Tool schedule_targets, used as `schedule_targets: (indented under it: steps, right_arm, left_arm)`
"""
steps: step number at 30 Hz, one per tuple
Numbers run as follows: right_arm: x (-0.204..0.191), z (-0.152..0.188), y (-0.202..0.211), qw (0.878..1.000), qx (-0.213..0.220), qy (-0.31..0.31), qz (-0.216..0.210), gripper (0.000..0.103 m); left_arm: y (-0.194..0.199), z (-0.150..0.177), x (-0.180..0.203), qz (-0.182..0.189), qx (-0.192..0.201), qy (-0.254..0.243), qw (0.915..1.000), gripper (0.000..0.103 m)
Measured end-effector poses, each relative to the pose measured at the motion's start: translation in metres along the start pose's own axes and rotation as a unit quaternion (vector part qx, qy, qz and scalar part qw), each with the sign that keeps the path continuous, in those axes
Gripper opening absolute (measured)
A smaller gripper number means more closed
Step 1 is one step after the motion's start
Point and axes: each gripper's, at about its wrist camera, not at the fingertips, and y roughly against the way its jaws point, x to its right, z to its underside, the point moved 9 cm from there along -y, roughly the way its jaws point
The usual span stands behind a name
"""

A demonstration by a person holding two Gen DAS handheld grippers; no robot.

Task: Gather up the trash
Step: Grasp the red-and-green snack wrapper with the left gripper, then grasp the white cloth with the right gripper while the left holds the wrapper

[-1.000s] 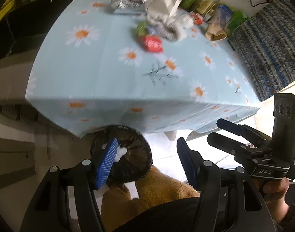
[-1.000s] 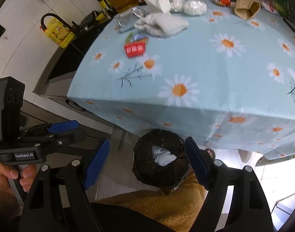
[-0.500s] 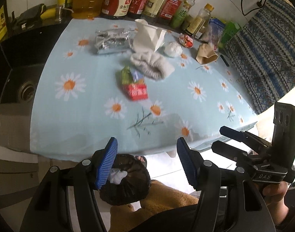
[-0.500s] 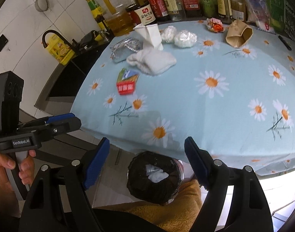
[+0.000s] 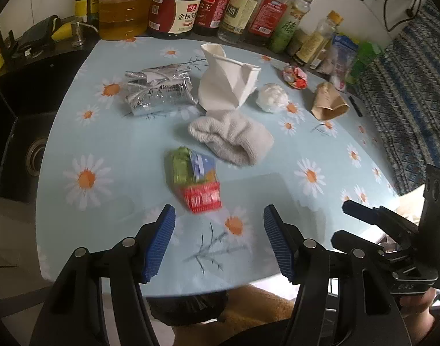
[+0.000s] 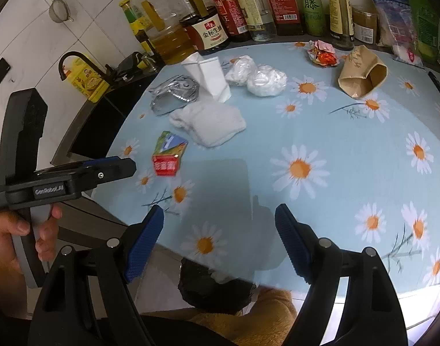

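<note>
Over the near edge of the table (image 5: 127, 150), both grippers hang with nothing between their blue pads. The left gripper (image 5: 218, 242) has its jaws apart, empty, pointing at a red-and-green wrapper (image 5: 195, 183) that lies flat on the daisy-print cloth just beyond its tips. The right gripper (image 6: 220, 243) is spread wider, also empty, above a bare stretch of cloth. Further back lie a grey sock (image 5: 234, 138), a crumpled white cup (image 5: 225, 83) touching it, a foil pack (image 5: 158, 92) to the cup's left, a white wad (image 5: 271, 98), a brown paper cup (image 5: 329, 103) on its side and a red crumpled wrapper (image 5: 294, 76). Bottles (image 5: 173, 8) line the far edge. Under the near edge, between the grippers, sits a black-lined bin (image 6: 217, 289). A hand (image 6: 21, 239) grips the left tool's handle.
</note>
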Motion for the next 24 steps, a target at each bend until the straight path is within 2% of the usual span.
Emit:
schedule_targets:
  steps: [9,19,21,24]
  right_arm:
    - [0.023,-0.020,-0.007,1.000,-0.005,-0.002,-0.008,0.079]
    - [0.035,-0.033,-0.017,1.000,-0.014,0.003,-0.022,0.079]
    - [0.036,-0.037,-0.018,1.000,-0.015,0.008,-0.023,0.079]
    - [0.038,-0.043,-0.020,0.999,-0.015,0.012,-0.028,0.079]
  left_arm:
    - [-0.048,-0.011,-0.013,-0.055,-0.045,0.006,0.9975,0.062]
    - [-0.069,-0.025,-0.022,-0.086,-0.050,0.022,0.9948,0.060]
    - [-0.072,-0.026,-0.020,-0.090,-0.051,0.019,0.9945,0.053]
    - [-0.072,-0.027,-0.020,-0.104,-0.047,0.008,0.9934,0.050]
